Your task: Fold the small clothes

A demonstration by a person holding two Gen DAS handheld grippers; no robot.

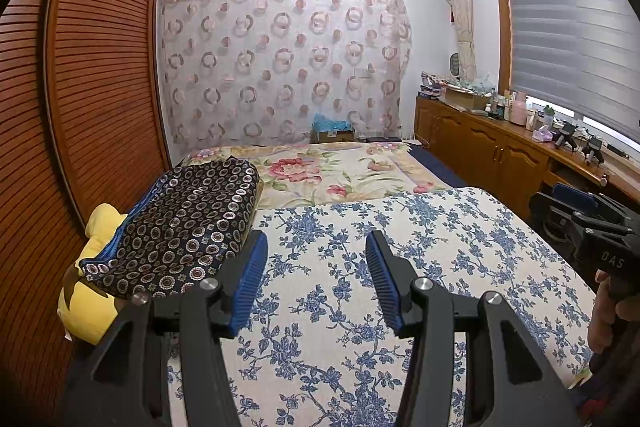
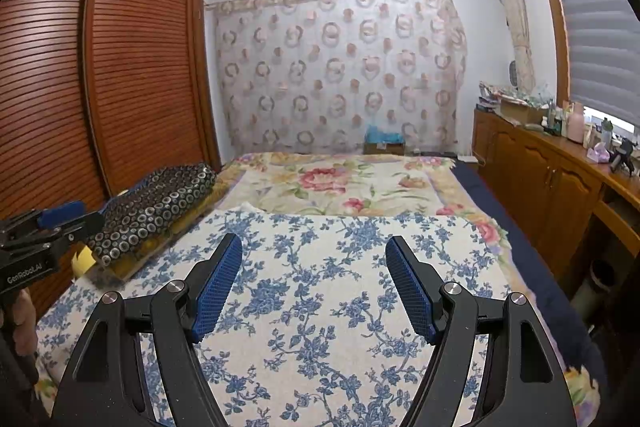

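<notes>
A cream cloth with a blue flower print lies spread flat over the near part of the bed. My left gripper hovers above it, open, with nothing between its blue pads. Over the same cloth my right gripper is open wider, also holding nothing. A folded dark garment with a ring pattern rests at the bed's left edge on a yellow cushion. In the right wrist view that garment lies beyond the left gripper, which a hand holds at the left border.
A pink-flowered bedspread covers the far half of the bed. A slatted wooden wardrobe stands close on the left. A wooden cabinet cluttered with bottles runs along the right under the window. A patterned curtain hangs behind.
</notes>
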